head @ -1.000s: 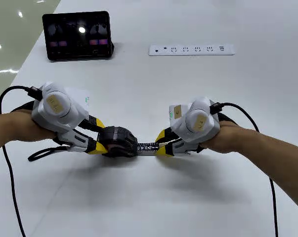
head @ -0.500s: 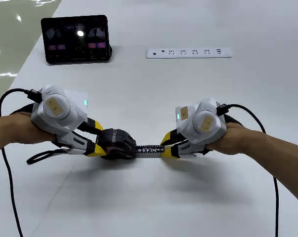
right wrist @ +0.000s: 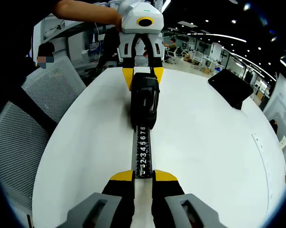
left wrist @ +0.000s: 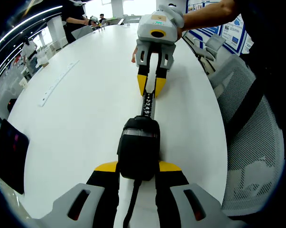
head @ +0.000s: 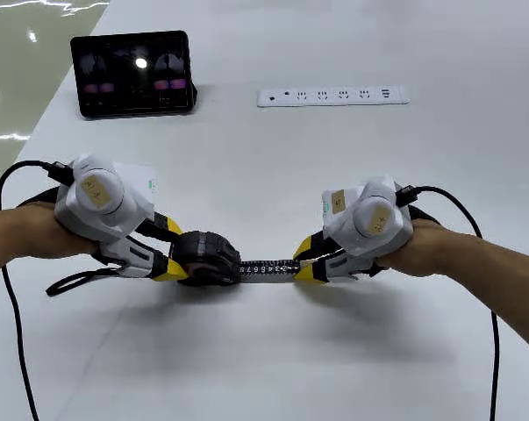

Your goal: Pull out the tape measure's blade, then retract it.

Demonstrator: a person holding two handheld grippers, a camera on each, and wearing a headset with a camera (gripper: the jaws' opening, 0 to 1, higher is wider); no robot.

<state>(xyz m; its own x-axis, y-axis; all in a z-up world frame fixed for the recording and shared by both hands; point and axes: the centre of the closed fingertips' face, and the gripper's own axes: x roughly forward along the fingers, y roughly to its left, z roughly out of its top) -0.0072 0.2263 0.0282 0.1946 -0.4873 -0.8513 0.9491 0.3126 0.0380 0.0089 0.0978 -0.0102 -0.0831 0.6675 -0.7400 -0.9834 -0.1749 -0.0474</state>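
I am clamping my left gripper [head: 174,246] on the black tape measure [head: 207,256], its yellow-tipped jaws pressing the case from both sides, low over the white table [head: 264,360]. My left hand [head: 34,232] is wrapping the back of the gripper body, with the forearm coming in level from the left edge.

My right gripper [head: 306,260] is facing it from the other side, jaws drawn together on the free end of the blade [head: 266,266]. My right hand [head: 420,250] is cupping that gripper from behind, the forearm reaching in from the lower right. The blade is running straight between the two grippers, a short stretch of it out of the case and lying just above or on the table – I cannot tell which.

In the right gripper view white numerals 2 to 8 are reading along the black blade toward the case. Tan stickers are sitting on both gripper bodies – their marks are too small to read.

A black strap loop [head: 75,279] is trailing from the case behind my left gripper. Farther back a dark tablet [head: 132,72] is standing propped, and a white power strip [head: 332,95] is lying flat.
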